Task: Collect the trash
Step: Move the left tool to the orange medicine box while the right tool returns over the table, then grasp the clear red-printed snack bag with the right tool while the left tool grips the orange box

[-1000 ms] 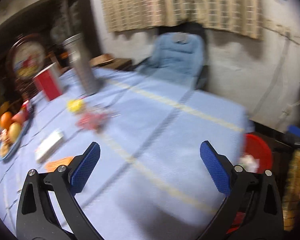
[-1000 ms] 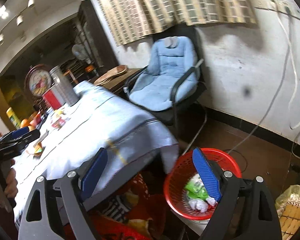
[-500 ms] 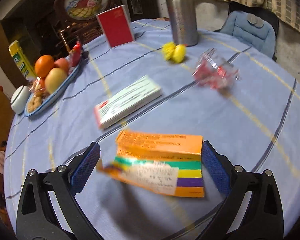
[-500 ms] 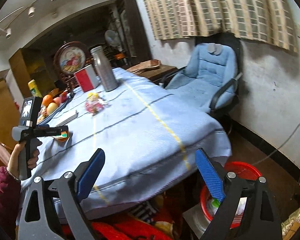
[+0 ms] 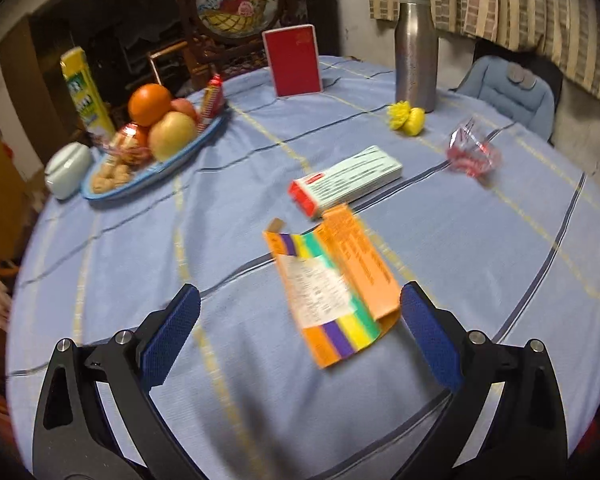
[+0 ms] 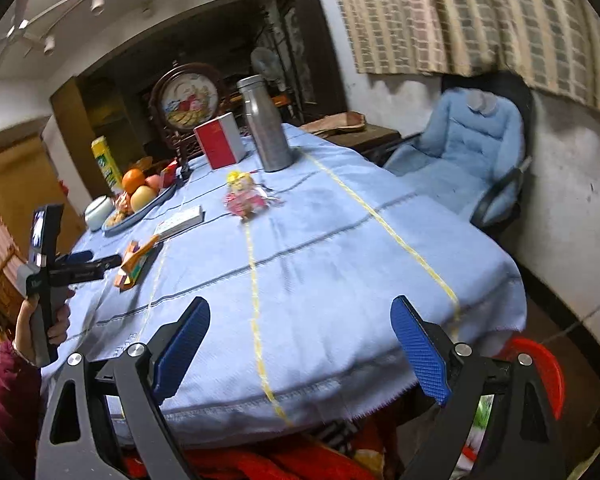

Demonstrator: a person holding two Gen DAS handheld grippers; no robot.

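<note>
Lining up on the orange box [image 5: 332, 280], flattened and striped, lying on the blue tablecloth [image 5: 480, 264] just ahead of the left gripper [image 5: 298, 338] and off-centre toward the right-hand finger [image 5: 428, 344], nearly touching its tip. Spread wide, both pads clear of cardboard, nothing held. Risky from here: box lying flat and thin, so a closing pinch likely to skate over the top or bunch up cloth instead; skewed across the gap too, so one pad liable to meet it first and shove it sideways. Beyond the fingertips, the white-and-red carton [image 5: 344, 180], then a crumpled red wrapper [image 5: 474, 154] and yellow scraps [image 5: 406, 118] further out to the right; fruit plate [image 5: 148, 180] far out left, easy to drag with the cloth if fabric gets snagged. Left tool tipped down at the tabletop, low and close, seen from the other camera held upright in the person's left hand [image 6: 56, 320], fingers pointing level across the table.

Right gripper [image 6: 298, 350] equally wide and empty, hanging back off the table's near edge, aimed along the cloth, red basket [image 6: 540, 364] peeking past its right-hand finger. Long carry to that bin, so a weak grip likely to drop the box on the way.
</note>
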